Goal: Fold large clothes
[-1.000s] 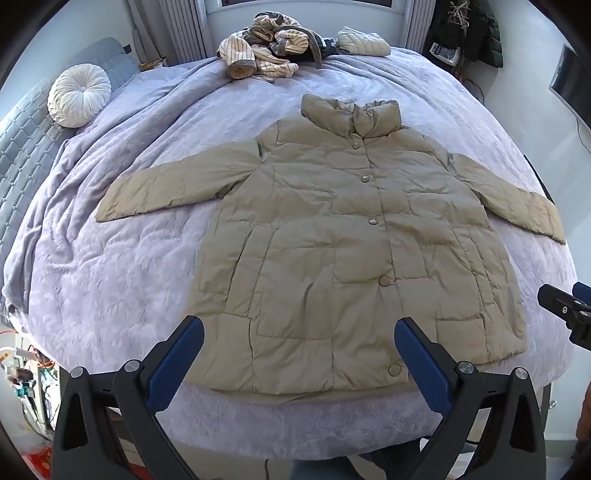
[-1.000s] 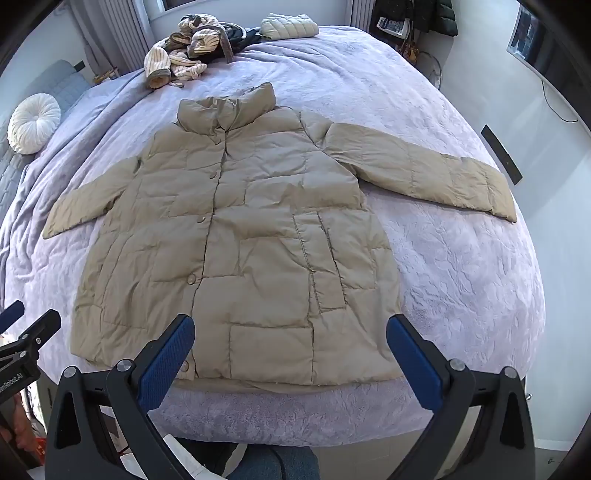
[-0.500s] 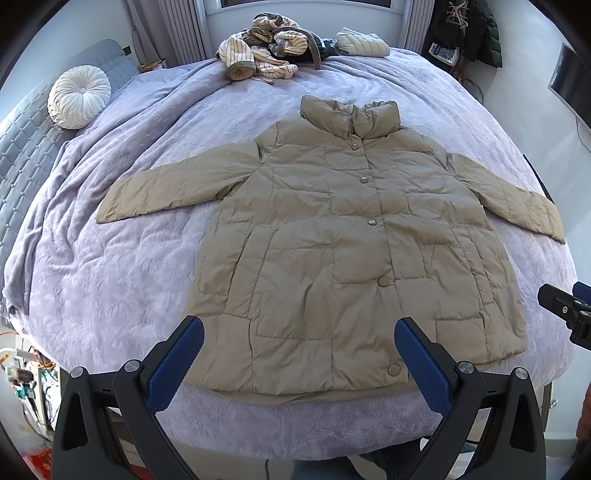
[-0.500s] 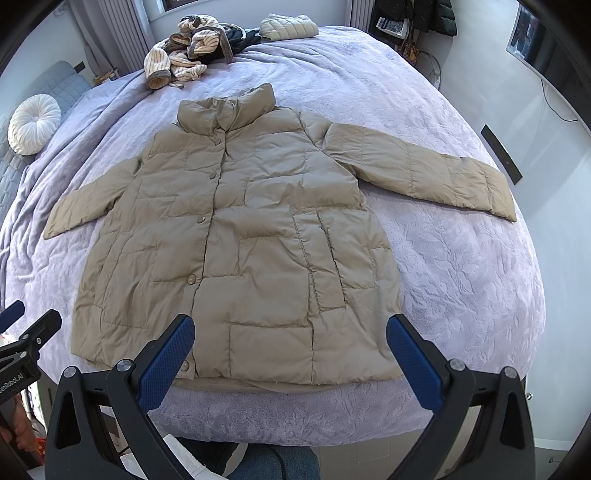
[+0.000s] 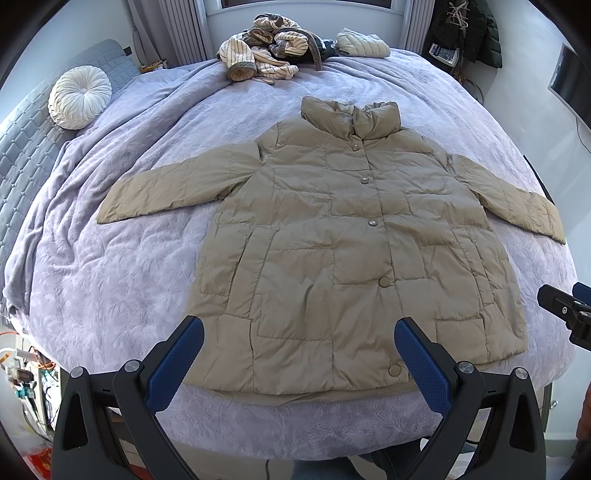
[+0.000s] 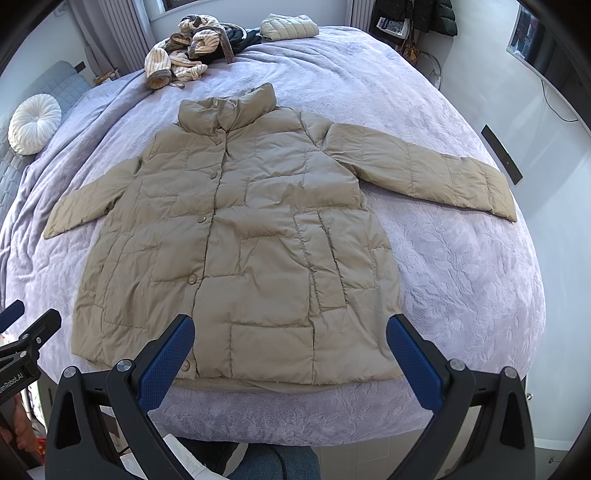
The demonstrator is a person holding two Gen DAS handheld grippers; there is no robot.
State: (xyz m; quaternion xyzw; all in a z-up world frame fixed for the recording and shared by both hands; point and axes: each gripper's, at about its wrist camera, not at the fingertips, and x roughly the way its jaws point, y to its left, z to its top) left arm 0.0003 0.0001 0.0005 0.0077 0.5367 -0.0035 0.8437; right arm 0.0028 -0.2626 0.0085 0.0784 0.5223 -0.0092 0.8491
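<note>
A large khaki quilted jacket lies flat and buttoned, front up, on the lilac bedspread, both sleeves spread out to the sides and the collar at the far end. It also shows in the right wrist view. My left gripper is open and empty, held above the jacket's hem at the near edge of the bed. My right gripper is open and empty, also above the hem, a little further right. Each gripper shows at the edge of the other's view.
A pile of striped clothes and a folded pale jacket lie at the far end of the bed. A round white cushion sits at the far left. Dark coats hang by the far right wall.
Both grippers have stayed nearly still. The jacket has not moved.
</note>
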